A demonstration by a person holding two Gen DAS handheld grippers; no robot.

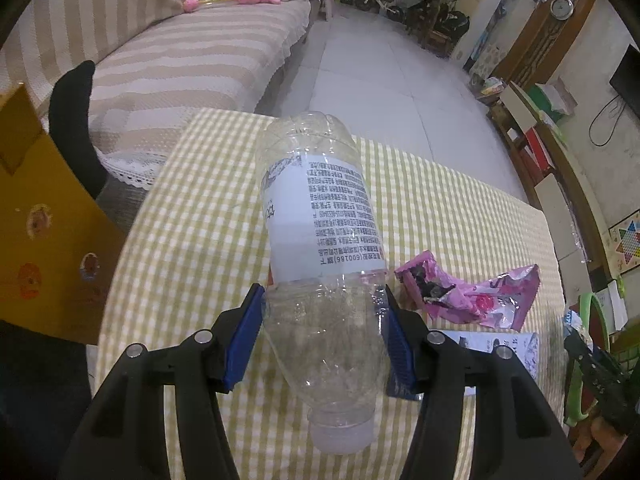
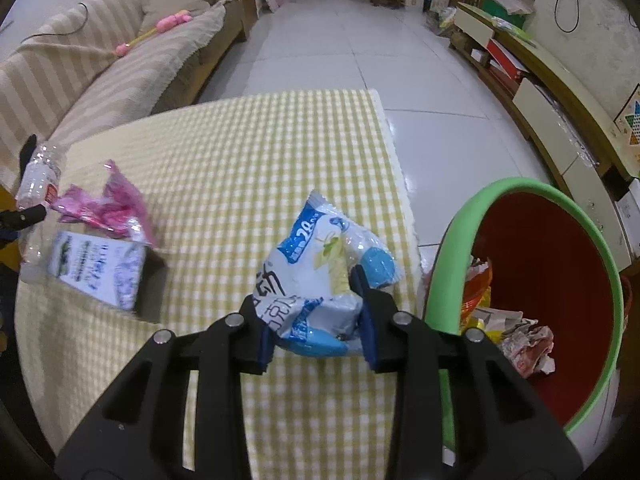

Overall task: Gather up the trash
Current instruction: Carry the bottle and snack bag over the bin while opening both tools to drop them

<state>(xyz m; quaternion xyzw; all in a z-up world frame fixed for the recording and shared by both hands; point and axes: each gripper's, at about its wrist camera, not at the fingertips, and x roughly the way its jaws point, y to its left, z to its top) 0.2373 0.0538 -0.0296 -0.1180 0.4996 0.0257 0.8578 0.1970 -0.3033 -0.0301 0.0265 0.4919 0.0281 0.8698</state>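
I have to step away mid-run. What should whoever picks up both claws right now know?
Left claw: shut on the clear plastic bottle, cap toward the camera.
Right claw: shut on the blue-and-white wrapper, beside the green-rimmed bin.
Done: bin already holds some trash.
Left: drop both items in, then collect the pink wrapper and small carton from the checked tablecloth.

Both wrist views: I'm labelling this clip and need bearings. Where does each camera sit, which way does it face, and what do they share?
Left wrist: on the left gripper, facing along the checked tablecloth toward the sofa; its fingers clamp a clear plastic bottle.
Right wrist: on the right gripper, facing across the table's right edge; its fingers grip a blue-white wrapper beside the green-rimmed bin.
Shared: tablecloth, sofa, pink wrapper, small printed carton, bottle.
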